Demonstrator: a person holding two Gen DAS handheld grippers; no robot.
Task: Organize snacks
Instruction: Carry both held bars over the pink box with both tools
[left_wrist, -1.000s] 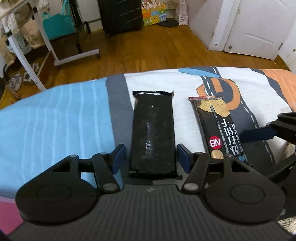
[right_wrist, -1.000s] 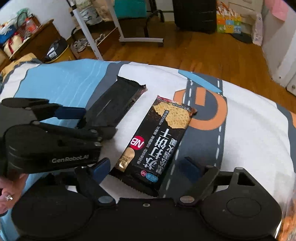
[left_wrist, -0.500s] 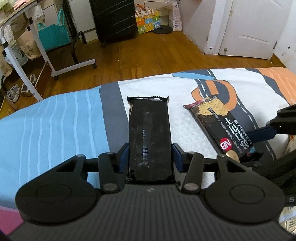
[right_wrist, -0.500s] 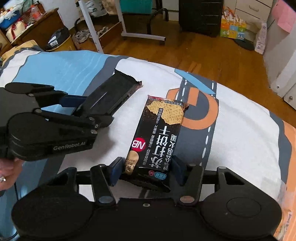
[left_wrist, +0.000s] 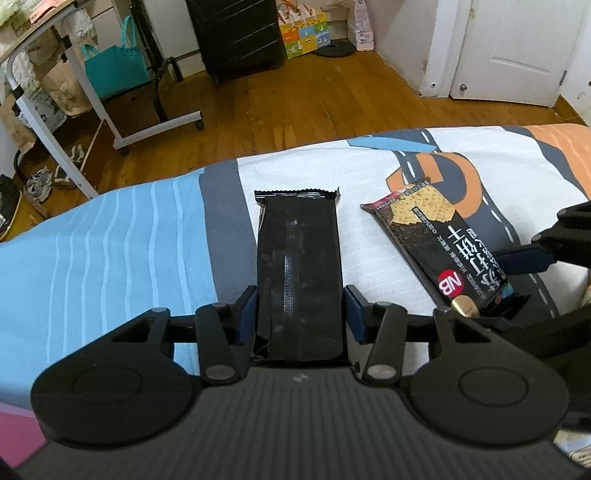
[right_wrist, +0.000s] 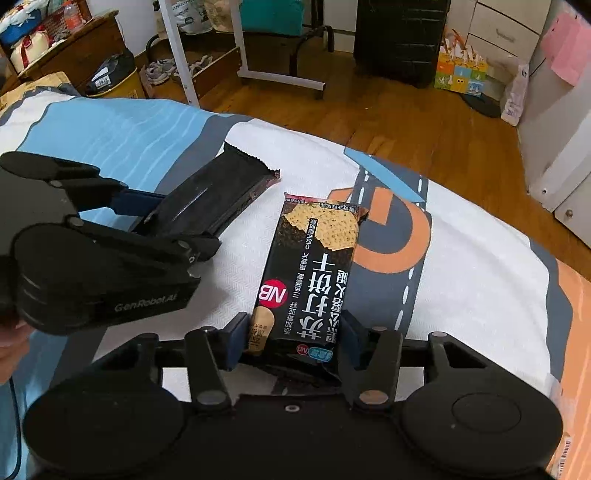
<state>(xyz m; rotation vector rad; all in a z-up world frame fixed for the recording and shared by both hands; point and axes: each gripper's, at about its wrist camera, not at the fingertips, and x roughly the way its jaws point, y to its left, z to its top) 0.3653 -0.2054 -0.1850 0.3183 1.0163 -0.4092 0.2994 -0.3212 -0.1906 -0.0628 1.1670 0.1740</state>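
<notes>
Both grippers have narrowed since a second ago: left gripper clamps the plain black packet, right gripper closing on the cracker packet, both on the bed; light, probably brittle, so grip their ends gently.

Black grippers with blue pads (white "GenRobot.AI" lettering)

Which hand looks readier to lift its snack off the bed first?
Probably left: the left gripper already clamps the plain black packet. The right gripper is still closing on the cracker packet.
</notes>
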